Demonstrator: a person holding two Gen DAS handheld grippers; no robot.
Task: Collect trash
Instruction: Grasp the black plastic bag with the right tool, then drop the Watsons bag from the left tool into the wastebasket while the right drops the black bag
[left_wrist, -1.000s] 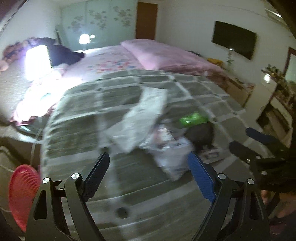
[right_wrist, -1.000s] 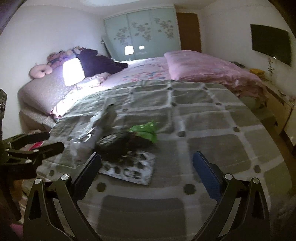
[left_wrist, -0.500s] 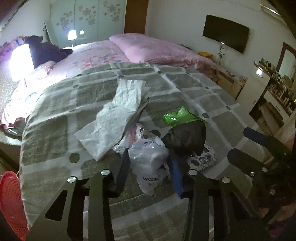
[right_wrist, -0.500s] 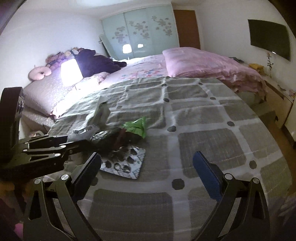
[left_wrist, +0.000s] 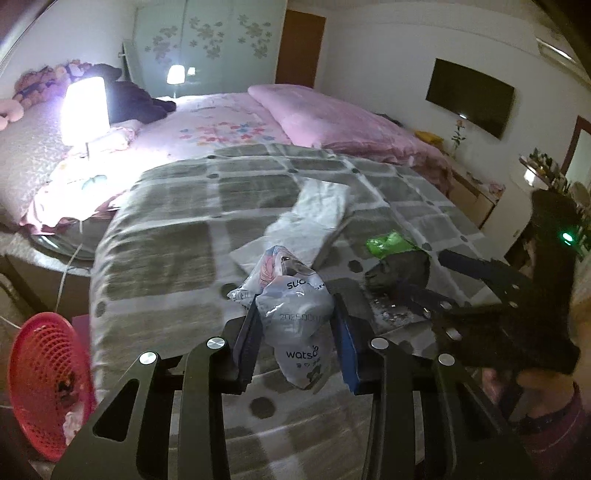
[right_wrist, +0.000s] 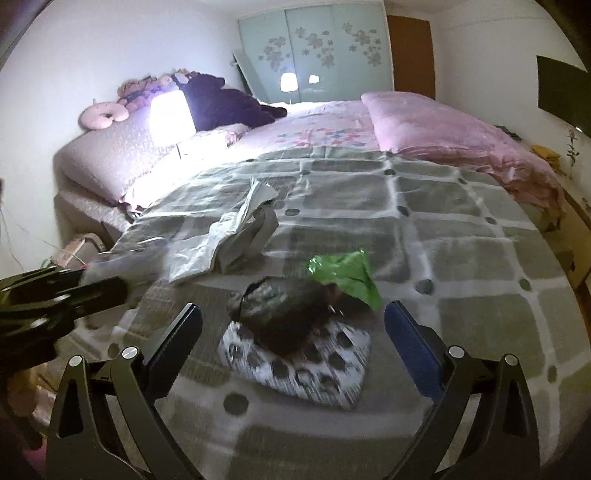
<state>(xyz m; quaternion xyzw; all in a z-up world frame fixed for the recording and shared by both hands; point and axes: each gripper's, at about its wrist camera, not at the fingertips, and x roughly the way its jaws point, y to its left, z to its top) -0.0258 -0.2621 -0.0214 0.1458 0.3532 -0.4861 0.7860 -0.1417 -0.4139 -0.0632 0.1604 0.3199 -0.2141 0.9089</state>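
- Well, through my left wrist camera, my left gripper (left_wrist: 297, 328) had just been closing, and its two pads were pressed against a crumpled white plastic bag (left_wrist: 293, 317) with dark lettering, gripping it at both sides
- The bag hung between the pads above the grey checked blanket (left_wrist: 166, 251), with a pink-printed wrapper (left_wrist: 267, 264) bunched at its top
- Beyond it on the blanket lay a long white paper sheet (left_wrist: 310, 221), a green wrapper (left_wrist: 388, 242) and a dark crumpled bag (left_wrist: 402, 273), the green one touching the dark one
- My right gripper (left_wrist: 443, 277) reached in from the right edge, its tips close to the dark bag
- A red mesh basket (left_wrist: 44, 369) stood at the lower left, off the bed, with some scraps inside

- Through my right wrist camera, my right gripper (right_wrist: 293, 334) stood wide open, nothing between the pads
- Ahead of it, the dark crumpled bag (right_wrist: 284, 314) rested on a white sheet with dark spots (right_wrist: 310, 369), and the green wrapper (right_wrist: 347, 275) lay against the bag's far side
- The white paper sheet (right_wrist: 229, 229) lay farther off to the left
- My left gripper (right_wrist: 55, 295) showed at the left edge, blurred; I could not tell its grip from here
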